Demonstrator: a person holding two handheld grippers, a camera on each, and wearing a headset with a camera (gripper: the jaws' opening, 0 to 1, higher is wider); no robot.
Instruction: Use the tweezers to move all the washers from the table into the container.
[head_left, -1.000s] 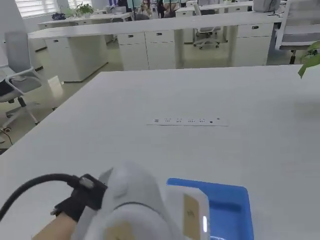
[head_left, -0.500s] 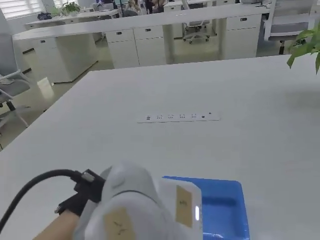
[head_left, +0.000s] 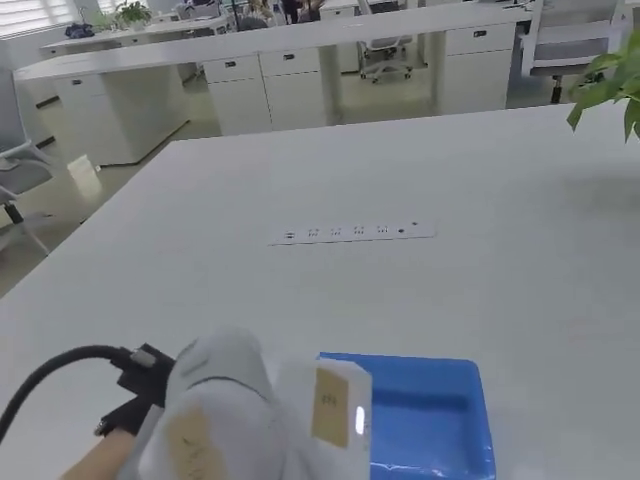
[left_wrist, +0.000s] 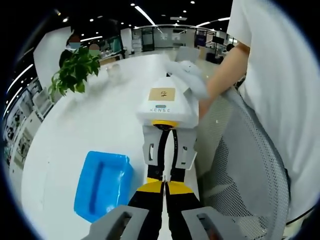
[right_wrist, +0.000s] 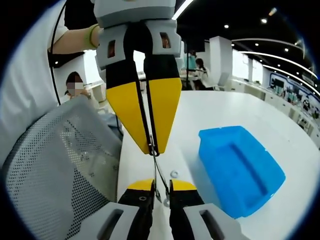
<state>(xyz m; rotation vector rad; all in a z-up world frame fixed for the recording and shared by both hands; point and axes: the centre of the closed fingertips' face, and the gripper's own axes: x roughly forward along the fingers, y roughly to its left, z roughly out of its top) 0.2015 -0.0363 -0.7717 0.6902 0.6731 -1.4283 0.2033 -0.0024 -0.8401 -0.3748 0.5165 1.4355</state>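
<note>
In the right gripper view, thin metal tweezers (right_wrist: 156, 172) run from my right gripper (right_wrist: 160, 189) at the bottom up into the yellow jaws of my left gripper (right_wrist: 151, 149), which points down from above. Both grippers look shut on the tweezers. A small washer (right_wrist: 174, 173) lies on the white table just right of the tweezers. The blue container (right_wrist: 240, 167) sits further right. In the left gripper view my left gripper (left_wrist: 165, 186) meets the right gripper (left_wrist: 165, 172) nose to nose, with the container (left_wrist: 102, 185) to the left. In the head view a gripper's white body (head_left: 230, 420) sits left of the container (head_left: 420, 400).
A mesh chair back (right_wrist: 60, 165) stands close beside the grippers, at the table's near edge. A flush power strip (head_left: 350, 233) lies mid-table. A potted plant (head_left: 605, 90) stands at the far right. Office desks (head_left: 300, 70) stand beyond the table.
The head camera has tipped a little, shifting the whole scene. The gripper's white body in the head view has drifted slightly left relative to the blue container.
</note>
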